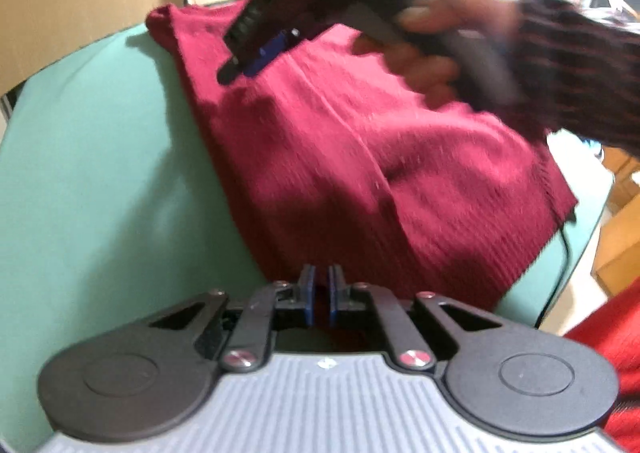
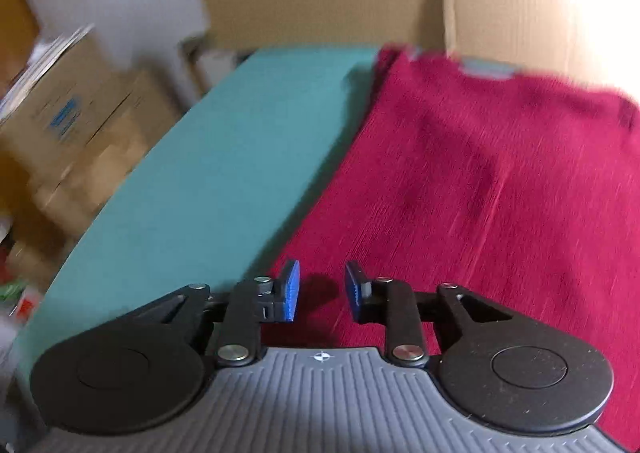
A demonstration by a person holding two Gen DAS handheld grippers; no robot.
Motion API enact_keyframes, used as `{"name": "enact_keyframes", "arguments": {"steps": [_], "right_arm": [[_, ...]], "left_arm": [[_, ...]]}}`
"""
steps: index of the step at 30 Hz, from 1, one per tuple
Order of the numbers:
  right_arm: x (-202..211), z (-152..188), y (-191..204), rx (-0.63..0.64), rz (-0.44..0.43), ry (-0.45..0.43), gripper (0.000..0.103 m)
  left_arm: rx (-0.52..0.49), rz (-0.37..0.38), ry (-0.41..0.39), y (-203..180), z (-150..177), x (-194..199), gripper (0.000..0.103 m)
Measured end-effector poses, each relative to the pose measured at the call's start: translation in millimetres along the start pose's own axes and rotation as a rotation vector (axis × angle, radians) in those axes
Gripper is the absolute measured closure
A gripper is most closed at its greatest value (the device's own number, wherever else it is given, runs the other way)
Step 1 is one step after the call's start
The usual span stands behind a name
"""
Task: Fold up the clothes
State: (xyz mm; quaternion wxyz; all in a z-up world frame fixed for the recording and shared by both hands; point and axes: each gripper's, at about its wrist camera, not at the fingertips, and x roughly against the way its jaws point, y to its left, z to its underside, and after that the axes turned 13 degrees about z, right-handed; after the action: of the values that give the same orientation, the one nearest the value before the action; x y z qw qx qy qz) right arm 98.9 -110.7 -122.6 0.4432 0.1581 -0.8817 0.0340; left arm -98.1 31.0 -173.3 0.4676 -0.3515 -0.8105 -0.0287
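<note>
Right tool [image 2: 322, 289] narrow-open, empty, hovering over near-left edge of red sweater [image 2: 480, 181]; long axis runs straight ahead. Left tool [image 1: 322, 293] pinched shut at sweater hem.

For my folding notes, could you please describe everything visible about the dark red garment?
The dark red knit garment looks like soft ribbed wool, with a seam down it and a ribbed hem. It lies mostly flat and partly folded on the green surface. The left tool is shut at its near edge; the right tool hovers open above it.
</note>
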Motion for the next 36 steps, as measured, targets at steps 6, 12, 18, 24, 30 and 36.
{"name": "enact_keyframes", "arguments": {"steps": [6,12,18,24,30,36], "right_arm": [[28,47,24,0.103,0.014,-0.043,0.074],[49,88,30,0.101,-0.078,0.004,0.073],[75,102,21,0.100,-0.125,-0.022,0.060],[97,129,2,0.059,-0.097,-0.033,0.063],[130,157,-66,-0.086,0.057,-0.042,0.060],[147,184,-111,-0.188,0.153,-0.013,0.060]], "left_arm": [[-0.007,-0.013,-0.007,-9,-6,10,0.101],[-0.011,-0.070,0.050,-23,2,-4,0.101],[0.007,-0.123,0.063,-45,-1,-7,0.100],[0.020,-0.208,0.045,-67,-2,-6,0.088],[0.033,-0.312,-0.040,-77,-23,21,0.075],[-0.051,-0.366,-0.100,-88,-57,26,0.056]]}}
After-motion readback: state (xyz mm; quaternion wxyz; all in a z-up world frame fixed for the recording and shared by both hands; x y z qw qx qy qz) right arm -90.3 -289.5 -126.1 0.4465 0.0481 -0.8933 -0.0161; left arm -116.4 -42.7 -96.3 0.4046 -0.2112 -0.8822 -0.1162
